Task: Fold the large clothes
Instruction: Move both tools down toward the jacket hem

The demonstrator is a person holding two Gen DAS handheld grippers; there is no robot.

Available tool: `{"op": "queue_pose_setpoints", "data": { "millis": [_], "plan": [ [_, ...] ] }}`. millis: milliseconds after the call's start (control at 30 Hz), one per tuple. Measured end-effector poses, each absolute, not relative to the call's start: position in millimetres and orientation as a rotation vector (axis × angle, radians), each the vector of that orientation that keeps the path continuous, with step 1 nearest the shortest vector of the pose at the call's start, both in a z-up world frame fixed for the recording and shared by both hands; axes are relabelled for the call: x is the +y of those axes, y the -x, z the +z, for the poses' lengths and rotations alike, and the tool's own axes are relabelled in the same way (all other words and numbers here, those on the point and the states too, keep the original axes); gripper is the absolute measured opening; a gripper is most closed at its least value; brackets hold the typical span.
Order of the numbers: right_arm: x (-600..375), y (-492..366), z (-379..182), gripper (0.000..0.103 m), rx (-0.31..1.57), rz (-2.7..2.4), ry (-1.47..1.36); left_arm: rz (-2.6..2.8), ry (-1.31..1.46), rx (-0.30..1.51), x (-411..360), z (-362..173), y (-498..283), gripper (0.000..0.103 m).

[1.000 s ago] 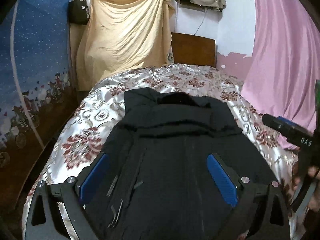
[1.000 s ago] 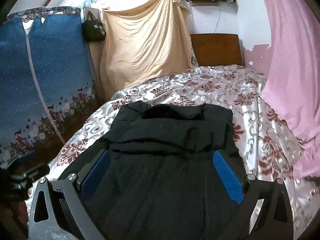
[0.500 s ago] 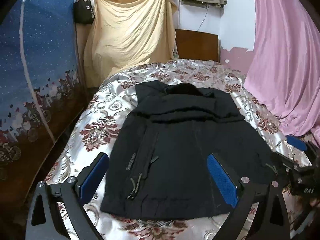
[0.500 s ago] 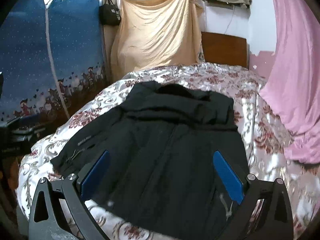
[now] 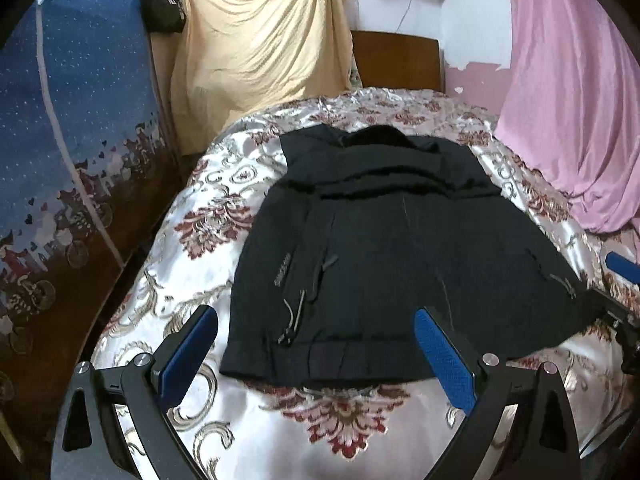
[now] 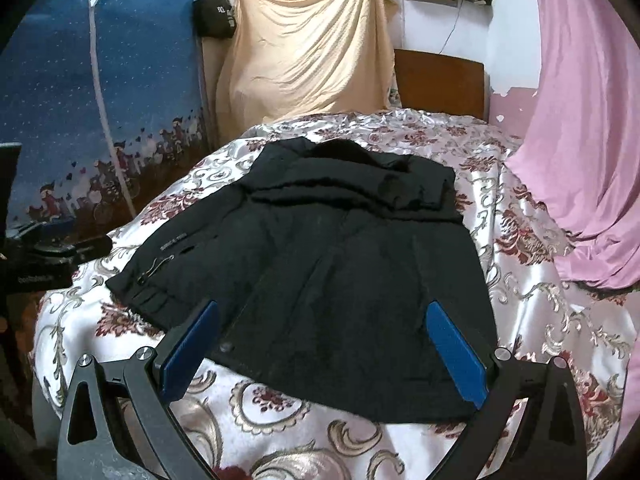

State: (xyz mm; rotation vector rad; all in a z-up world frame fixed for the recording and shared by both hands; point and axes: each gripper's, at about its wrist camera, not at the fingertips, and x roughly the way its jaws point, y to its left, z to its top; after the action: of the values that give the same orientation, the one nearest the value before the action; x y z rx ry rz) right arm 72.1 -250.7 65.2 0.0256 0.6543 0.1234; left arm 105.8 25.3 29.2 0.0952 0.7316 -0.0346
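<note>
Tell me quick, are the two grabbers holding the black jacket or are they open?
Left gripper: open, holding nothing, above the black jacket.
Right gripper: open, holding nothing, also over the jacket.

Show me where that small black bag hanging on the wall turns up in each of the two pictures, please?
Left wrist view: the black bag hangs at the upper left, beside the yellow sheet.
Right wrist view: the black bag hangs at the top, left of centre, again at the sheet's left edge.
Shared landmark: the brown headboard, right of the sheet.
</note>
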Motion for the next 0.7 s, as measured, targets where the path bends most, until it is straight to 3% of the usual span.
{"op": "queue_pose_setpoints", "data": {
  "millis": [700],
  "plan": [
    [-249.7, -60.8, 31.7, 0.101, 0.721, 0.146, -0.031, -0.079, -0.152, 0.771, 28.9, 6.1, -90.8, 0.099]
  ]
}}
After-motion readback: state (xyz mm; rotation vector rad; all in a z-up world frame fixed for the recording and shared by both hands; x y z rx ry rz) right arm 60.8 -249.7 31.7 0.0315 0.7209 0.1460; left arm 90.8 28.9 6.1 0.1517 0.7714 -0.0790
